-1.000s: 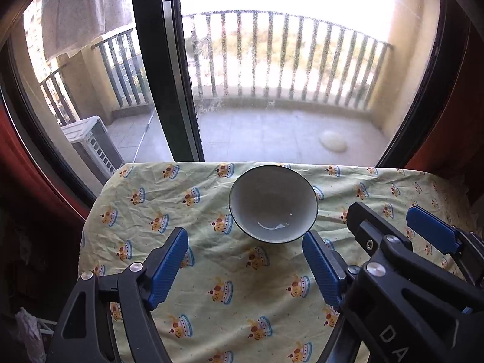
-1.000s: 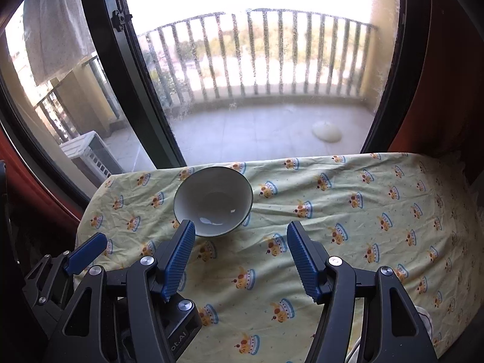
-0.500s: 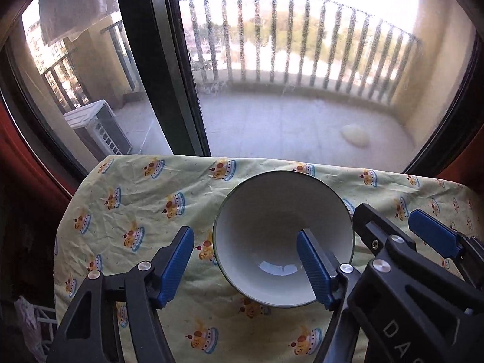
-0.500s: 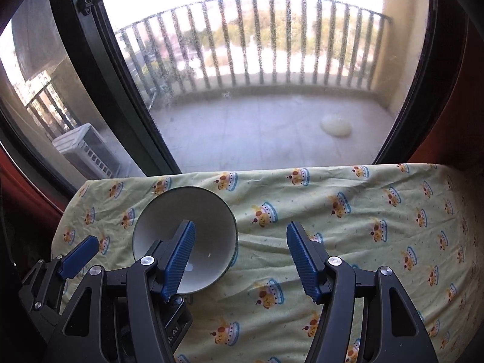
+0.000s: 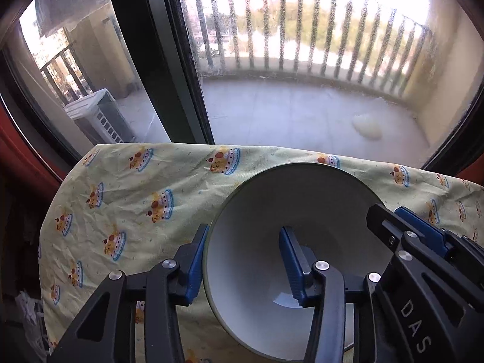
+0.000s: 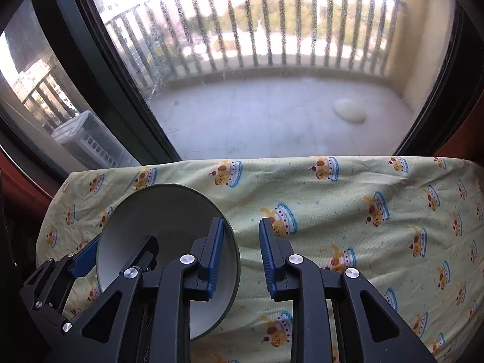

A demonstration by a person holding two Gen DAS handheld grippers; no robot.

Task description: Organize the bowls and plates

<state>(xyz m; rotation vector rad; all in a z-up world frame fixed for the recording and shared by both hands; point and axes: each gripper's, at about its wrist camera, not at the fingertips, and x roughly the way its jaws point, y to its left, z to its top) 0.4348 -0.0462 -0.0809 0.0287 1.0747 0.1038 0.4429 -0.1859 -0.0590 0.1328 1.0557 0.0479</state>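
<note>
Left wrist view shows my left gripper (image 5: 242,260) open astride the bowl (image 5: 257,211) rim on the tablecloth (image 5: 136,187), one finger inside; my right gripper (image 6: 240,257), open and empty, sits beside it

We see our left gripper (image 5: 243,267): black angular frame; ribbed blue pads; round silver screws; our right gripper (image 6: 241,260) matches it, its black body lettered "DAS" in white.
</note>
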